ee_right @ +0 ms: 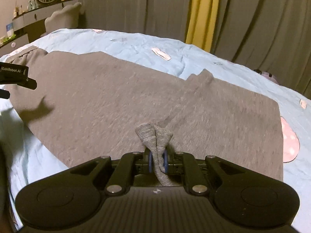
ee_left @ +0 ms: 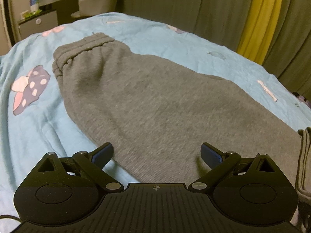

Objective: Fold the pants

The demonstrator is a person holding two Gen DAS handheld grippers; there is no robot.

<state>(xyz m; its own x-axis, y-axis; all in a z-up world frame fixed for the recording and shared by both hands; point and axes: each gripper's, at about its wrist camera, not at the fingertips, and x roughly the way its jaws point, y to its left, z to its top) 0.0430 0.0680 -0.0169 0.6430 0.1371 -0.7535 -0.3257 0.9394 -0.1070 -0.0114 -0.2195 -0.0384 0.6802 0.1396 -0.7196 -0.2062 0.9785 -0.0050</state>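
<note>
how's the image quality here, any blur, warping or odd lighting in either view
Left wrist view: dim, warm indoor light, the pants slightly soft, the bed sheet bowed into a dome by the fisheye, the open left claw sharp. Right wrist view: streaky motion blur across the pants, the curtains bent, a dark shadow on the cloth at left, the right claw crisp.

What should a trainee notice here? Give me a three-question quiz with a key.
1. True or false: the left gripper is closed on the grey pants.
2. What do the right gripper's jaws pinch? A) the blue bedsheet B) a ribbed fold of the pants C) the yellow curtain
3. Fill in: the pants lie on a ____.

Key: 1 false, its jaws stand open over the cloth; 2 B; 3 bed.
</note>
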